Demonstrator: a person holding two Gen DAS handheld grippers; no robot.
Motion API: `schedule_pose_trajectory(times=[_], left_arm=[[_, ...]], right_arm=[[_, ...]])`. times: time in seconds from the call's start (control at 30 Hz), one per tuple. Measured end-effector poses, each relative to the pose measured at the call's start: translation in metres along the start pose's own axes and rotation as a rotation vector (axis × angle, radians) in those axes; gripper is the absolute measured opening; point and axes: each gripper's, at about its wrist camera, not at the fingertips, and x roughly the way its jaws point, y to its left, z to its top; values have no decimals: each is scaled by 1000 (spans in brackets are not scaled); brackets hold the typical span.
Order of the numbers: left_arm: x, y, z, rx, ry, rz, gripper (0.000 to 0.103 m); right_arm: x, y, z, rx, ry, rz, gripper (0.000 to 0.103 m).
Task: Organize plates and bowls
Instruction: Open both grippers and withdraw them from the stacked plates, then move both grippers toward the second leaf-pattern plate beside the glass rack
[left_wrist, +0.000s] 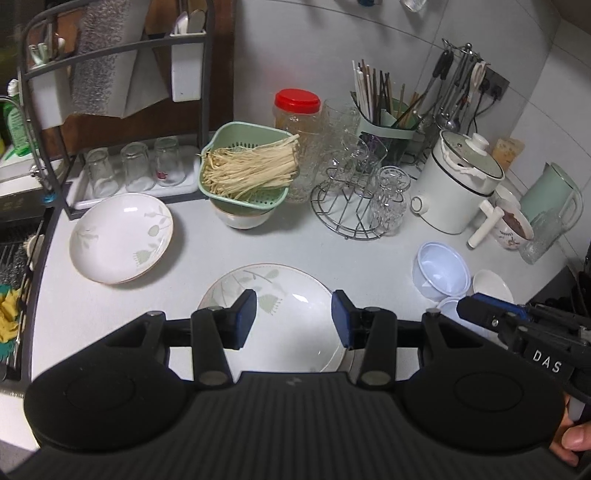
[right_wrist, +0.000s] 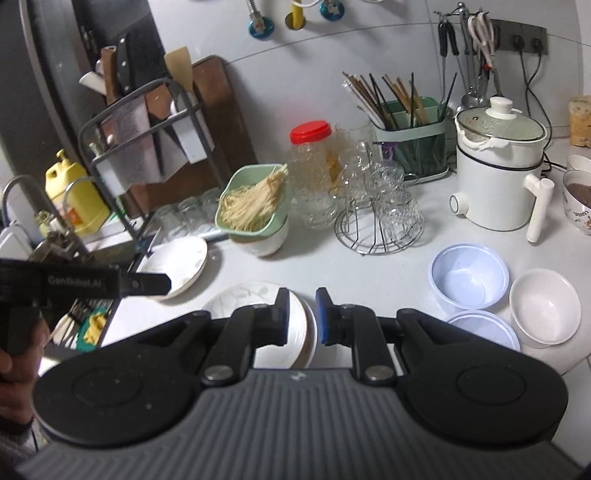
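Hovering over the near plate (left_wrist: 273, 314), the left tool (left_wrist: 293, 319) has its fingers spread with nothing between them; the plate lies flat on the tabletop (left_wrist: 221, 251) directly below and just ahead of its tips. From the right wrist view this near plate looks like a stack, several rims showing at its right edge. Right tool (right_wrist: 301, 315): fingers drawn close, a narrow gap between the blue pads, nothing pinched; the stack's right rim sits just below and left of its tips. Second plate (left_wrist: 122, 238) lies forward and left of the left tool, well apart from the stack. Bowls sit right of both tools: lavender bowl (right_wrist: 469, 277), white bowl (right_wrist: 545, 304), another lavender bowl (right_wrist: 484, 328) nearest the right tool.

Judgement: left hand is nearer the plates, right hand nearer the bowls. Round things, no long axis; approach turns on the rim.

Writing: "DAS" on the right tool's body, seen from the left wrist; "GenRobot.AI" on the left tool's body, somewhat blurred.
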Motion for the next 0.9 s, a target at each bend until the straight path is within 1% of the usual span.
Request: schedule_pose_trajectory(times=[0.1,0.2,0.47,0.6,0.73,0.83,0.9], left_arm=[[-4,-6,-7,-13,-19,37,50],[-6,-8,-17,-43,-17,62,50],[-5,-5,-36,-122,39,128,50],[-10,-6,-42,-112,54,188,50],[-19,-1,-43,-119,37,207,58],[-24,8,-42,-139,28,213,65],[-24,16,-40,-122,36,223,67]], right_arm=[[-4,-4,-2,-31,6,22,19],[-6,-8,-5,-53,19,51,19],[-2,-8,-15,-105,63,115,19],[6,-5,-15,-98,89,139,19],[12,2,-11,-108,82,154,19],[13,9,-8,-129,68,169,19],[14,14,-6,-151,65,171,19]])
